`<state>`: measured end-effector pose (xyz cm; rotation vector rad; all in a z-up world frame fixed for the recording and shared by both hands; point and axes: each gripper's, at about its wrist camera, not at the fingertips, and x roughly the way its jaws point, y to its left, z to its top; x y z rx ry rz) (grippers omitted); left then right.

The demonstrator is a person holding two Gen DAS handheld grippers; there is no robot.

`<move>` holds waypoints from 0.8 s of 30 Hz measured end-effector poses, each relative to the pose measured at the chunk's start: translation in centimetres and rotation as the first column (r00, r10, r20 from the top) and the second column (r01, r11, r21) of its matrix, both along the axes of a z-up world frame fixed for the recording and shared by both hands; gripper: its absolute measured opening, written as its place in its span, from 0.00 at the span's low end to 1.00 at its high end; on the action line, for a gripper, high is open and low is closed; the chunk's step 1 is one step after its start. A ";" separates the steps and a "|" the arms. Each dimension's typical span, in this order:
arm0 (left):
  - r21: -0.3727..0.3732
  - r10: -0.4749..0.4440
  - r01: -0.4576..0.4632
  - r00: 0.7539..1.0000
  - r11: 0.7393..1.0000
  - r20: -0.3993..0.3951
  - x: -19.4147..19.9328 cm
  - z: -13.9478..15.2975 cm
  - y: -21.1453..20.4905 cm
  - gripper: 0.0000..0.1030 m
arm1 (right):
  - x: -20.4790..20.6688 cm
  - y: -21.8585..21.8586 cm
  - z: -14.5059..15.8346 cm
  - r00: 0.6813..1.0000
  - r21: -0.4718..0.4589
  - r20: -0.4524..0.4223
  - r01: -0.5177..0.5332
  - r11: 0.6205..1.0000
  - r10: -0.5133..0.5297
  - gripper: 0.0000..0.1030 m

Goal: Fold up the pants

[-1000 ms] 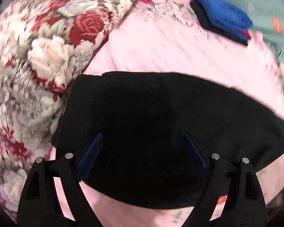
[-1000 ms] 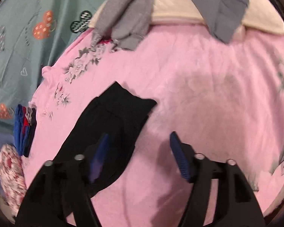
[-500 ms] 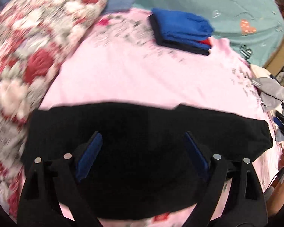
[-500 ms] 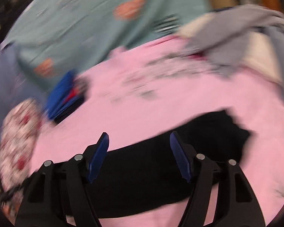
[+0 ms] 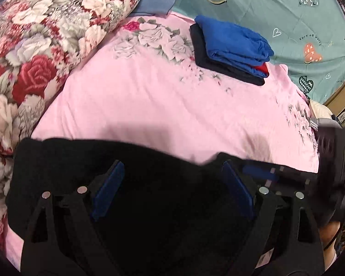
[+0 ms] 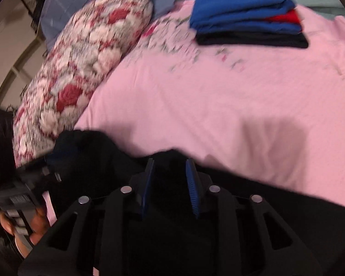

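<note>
Pants: the black pants (image 5: 135,161) lie along the near edge of the pink bedsheet (image 5: 163,105).
Left gripper (image 5: 172,193): jaws spread wide over the cloth, gripping nothing.
Right gripper (image 6: 170,184): jaws closing, seemingly around a dark fold; blur hides contact.
Tip: pinch both layers at the edge before lifting.
Neighbours: folded stack (image 5: 232,48) far right, well apart.

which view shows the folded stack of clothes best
The left wrist view: the folded stack is sharp and whole on the pink bedspread, with blue on top, a red layer and a dark piece underneath. In the right wrist view the stack looks larger but motion-blurred, and its top is cut by the frame edge.
</note>
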<state>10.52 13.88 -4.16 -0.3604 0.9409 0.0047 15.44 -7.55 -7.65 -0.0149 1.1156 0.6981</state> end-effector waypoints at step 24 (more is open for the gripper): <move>0.033 -0.093 0.097 0.989 0.995 -0.113 -0.6 -4.8 -1.7 0.86 | 2.2 2.6 -1.1 0.991 -0.139 0.041 -0.123 0.983 0.130 0.07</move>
